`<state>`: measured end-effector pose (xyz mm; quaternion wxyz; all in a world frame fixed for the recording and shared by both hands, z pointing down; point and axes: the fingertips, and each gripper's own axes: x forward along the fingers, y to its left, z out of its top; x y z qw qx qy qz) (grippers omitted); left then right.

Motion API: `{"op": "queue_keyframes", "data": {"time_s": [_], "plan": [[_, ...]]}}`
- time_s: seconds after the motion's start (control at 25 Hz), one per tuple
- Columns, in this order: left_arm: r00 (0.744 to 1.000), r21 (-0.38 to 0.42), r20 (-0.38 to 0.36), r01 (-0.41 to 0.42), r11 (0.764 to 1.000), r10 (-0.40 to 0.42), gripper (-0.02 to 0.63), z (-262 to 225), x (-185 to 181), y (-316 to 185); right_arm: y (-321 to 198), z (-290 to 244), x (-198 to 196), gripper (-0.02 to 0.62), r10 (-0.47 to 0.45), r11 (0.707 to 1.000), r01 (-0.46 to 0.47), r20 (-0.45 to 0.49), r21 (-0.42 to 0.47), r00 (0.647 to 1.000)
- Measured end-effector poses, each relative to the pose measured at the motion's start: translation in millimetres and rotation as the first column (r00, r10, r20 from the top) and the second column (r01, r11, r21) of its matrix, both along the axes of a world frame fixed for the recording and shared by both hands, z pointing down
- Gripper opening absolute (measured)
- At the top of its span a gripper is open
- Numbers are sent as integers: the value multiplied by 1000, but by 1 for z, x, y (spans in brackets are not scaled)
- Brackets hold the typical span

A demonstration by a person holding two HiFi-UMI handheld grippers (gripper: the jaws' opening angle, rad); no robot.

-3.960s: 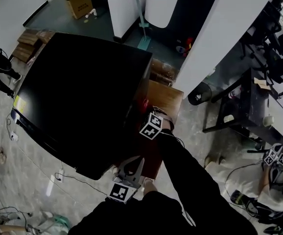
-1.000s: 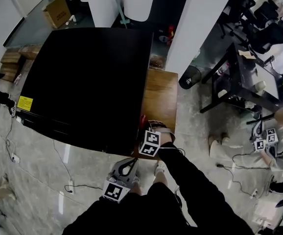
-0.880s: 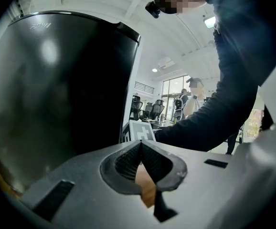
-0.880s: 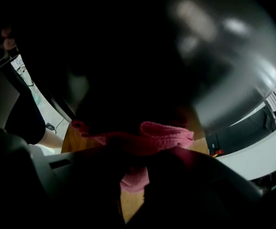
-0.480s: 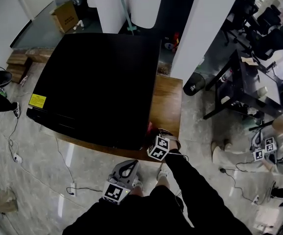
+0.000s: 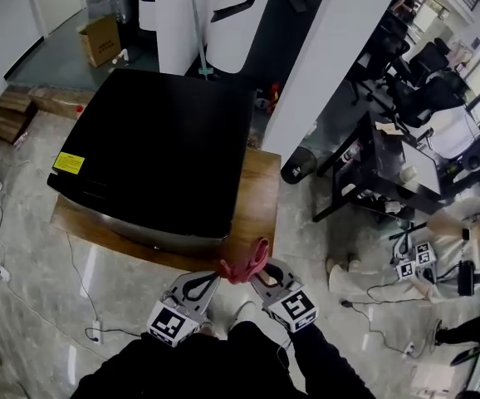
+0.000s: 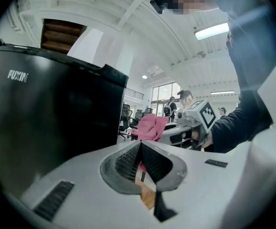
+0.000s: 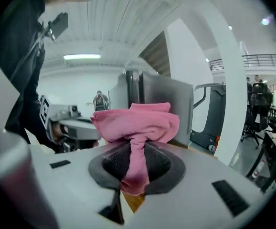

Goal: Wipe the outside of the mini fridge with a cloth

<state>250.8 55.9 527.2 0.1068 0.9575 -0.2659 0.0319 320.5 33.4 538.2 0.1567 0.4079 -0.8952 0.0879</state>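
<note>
1. Pink terry cloth (image 6: 244,264) was pinched at a twisted neck by the right gripper (image 6: 265,278). Its jaws were clamped on the cloth, leaving a bunched pad free beyond the tips, probably so that the pad could meet the panels.
2. The left gripper (image 6: 213,279) had its jaws together on nothing and hung just beside the cloth, seemingly idle.
3. The boxy black mini fridge (image 6: 157,148) stood on a low brown wooden platform (image 6: 261,194). The cloth hovered off the fridge's near corner, apart from it, so no wiping was under way.
4. White lettering (image 7: 17,75) on one dark side of the fridge read roughly "FUXIN" in the left gripper view. A yellow sticker (image 6: 69,163) on top carried print too small to read.
</note>
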Motion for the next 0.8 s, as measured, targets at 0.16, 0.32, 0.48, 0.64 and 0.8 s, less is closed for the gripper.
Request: {"op": "queue_keyframes", "data": {"time_s": [0.16, 0.32, 0.48, 0.64, 0.8], "plan": [[1000, -1, -26, -12, 1000, 12, 6, -31, -1, 16, 36, -50, 8, 74, 34, 996, -41, 89, 77, 995], [1000, 21, -26, -9, 1000, 9, 6, -49, -3, 39, 70, -75, 8, 74, 25, 991, -38, 104, 125, 994], [1000, 65, -25, 9, 998, -8, 6, -66, -7, 68, 106, -84, -3, 74, -13, 988, -3, 103, 152, 995], [999, 91, -2, 34, 995, -34, 6, -85, -10, 97, 132, -92, -11, 74, -21, 987, -1, 137, 159, 990], [996, 79, 2, 86, 993, -86, 6, -96, -27, 105, 145, -98, -26, 74, -37, 986, 11, 154, 167, 987]]}}
